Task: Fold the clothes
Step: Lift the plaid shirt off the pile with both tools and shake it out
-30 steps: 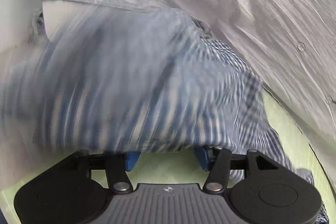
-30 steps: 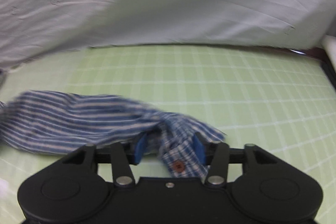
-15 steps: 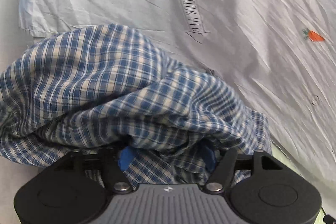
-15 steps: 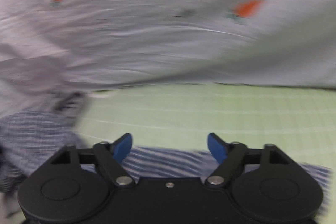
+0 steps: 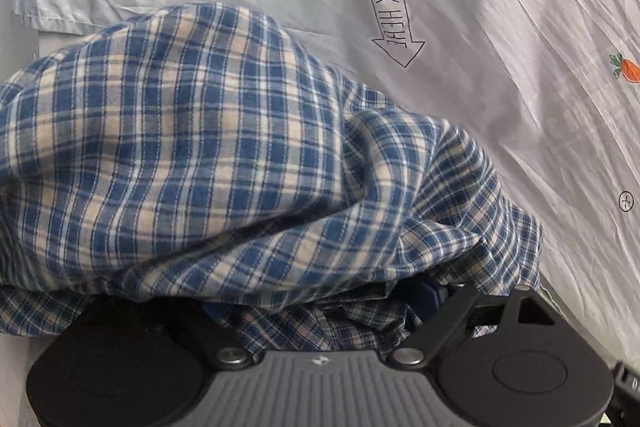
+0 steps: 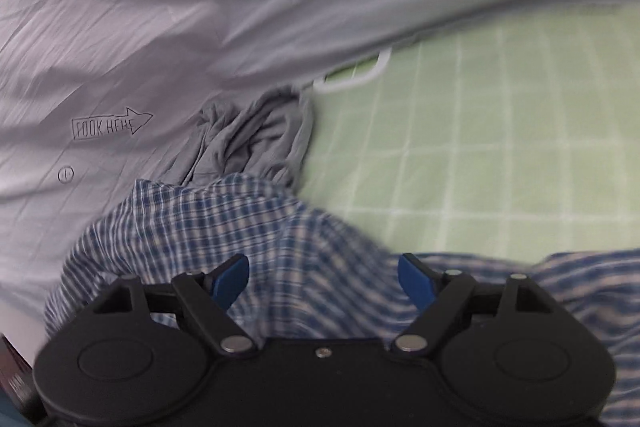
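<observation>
A blue and cream plaid shirt (image 5: 224,155) lies bunched in a heap right in front of my left gripper (image 5: 320,303). Its folds drape over the blue fingers and hide them almost fully, so their spacing does not show. In the right wrist view the same plaid shirt (image 6: 224,227) lies under and ahead of my right gripper (image 6: 323,277), whose blue fingers stand wide apart and hold nothing.
A pale printed sheet (image 5: 460,27) with a "LOOK HERE" arrow and carrot prints covers the surface behind the shirt. A crumpled grey garment (image 6: 256,135) lies beyond the plaid shirt. A green grid mat (image 6: 480,155) lies to the right.
My right gripper has let go of the plaid shirt, opened wide and swung left. The shirt has dropped into a heap over my left gripper.
</observation>
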